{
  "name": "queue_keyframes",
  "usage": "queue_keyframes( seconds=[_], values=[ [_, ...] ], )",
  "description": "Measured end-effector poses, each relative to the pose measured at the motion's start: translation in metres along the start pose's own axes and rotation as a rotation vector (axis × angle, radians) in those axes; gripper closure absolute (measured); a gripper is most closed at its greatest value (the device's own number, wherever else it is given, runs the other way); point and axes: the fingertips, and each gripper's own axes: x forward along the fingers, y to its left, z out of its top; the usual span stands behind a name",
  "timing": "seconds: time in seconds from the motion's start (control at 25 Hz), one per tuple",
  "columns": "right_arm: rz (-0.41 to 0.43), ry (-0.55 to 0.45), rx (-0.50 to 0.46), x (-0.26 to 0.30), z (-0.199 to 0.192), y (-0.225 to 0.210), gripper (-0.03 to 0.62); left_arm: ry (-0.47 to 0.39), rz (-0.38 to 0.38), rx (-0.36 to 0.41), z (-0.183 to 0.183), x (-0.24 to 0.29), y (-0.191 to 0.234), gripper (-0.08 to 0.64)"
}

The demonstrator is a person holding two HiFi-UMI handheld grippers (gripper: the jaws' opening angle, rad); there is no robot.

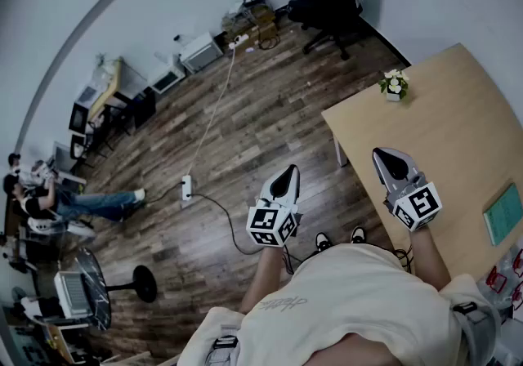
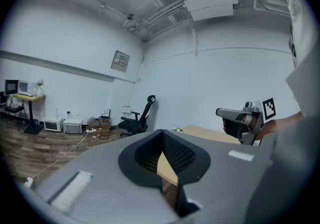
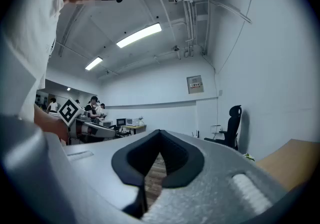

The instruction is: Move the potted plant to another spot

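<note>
While the head view is looking down, the potted plant [image 1: 395, 85] is sitting upright near the far left corner of the wooden table [image 1: 445, 131]: white blooms, green leaves, a small pale pot. In the left gripper view, the left gripper [image 2: 162, 134] is showing its jaws closed and empty, with the plant [image 2: 177, 129] a tiny speck at the table's corner. In the right gripper view, the right gripper [image 3: 159, 136] is likewise closed on nothing.

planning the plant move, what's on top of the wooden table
On the table: the potted plant near its far corner, a green pad and red items at the right edge. The right gripper and arm cover part of the near side.
</note>
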Motion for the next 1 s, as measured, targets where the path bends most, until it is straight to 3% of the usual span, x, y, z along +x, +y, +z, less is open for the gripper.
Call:
queue_keyframes(
  seconds=[0.4,0.76,1.0],
  values=[
    [-0.067,0.011,0.035,0.002,-0.005,-0.01,0.591,0.017,-0.016,0.008,-0.007,0.006,0.007,0.543],
    [-0.064,0.056,0.027,-0.002,-0.018,0.006,0.591,0.047,-0.045,0.04,-0.022,0.003,0.001,0.541],
    [-0.058,0.065,0.033,-0.002,-0.025,0.013,0.591,0.069,-0.057,0.055,-0.026,0.004,0.002,0.317]
  ],
)
